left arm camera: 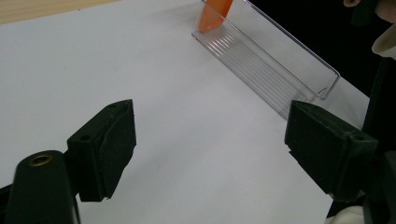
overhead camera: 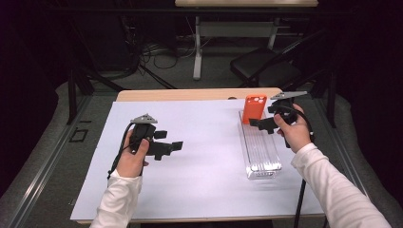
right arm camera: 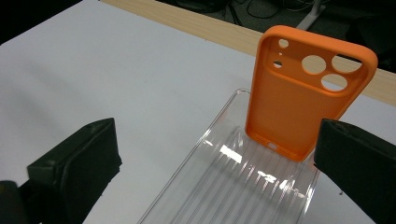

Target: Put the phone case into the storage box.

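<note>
From above, my right gripper (overhead camera: 260,124) hangs beside the orange silicone phone case (overhead camera: 254,109), which stands upright in the clear ribbed plastic tray (overhead camera: 261,152). My left gripper (left arm camera: 210,149) gapes wide over white paper (left arm camera: 140,70). My right view: jaws wide, empty, case ahead.

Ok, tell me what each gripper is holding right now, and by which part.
Nothing is held. The left gripper is open over the white sheet; the right gripper is open beside the orange phone case standing in the clear tray.

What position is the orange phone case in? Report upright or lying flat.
Upright. The orange phone case stands on its bottom edge at the far end of the clear ribbed tray, camera cutouts on top.
</note>
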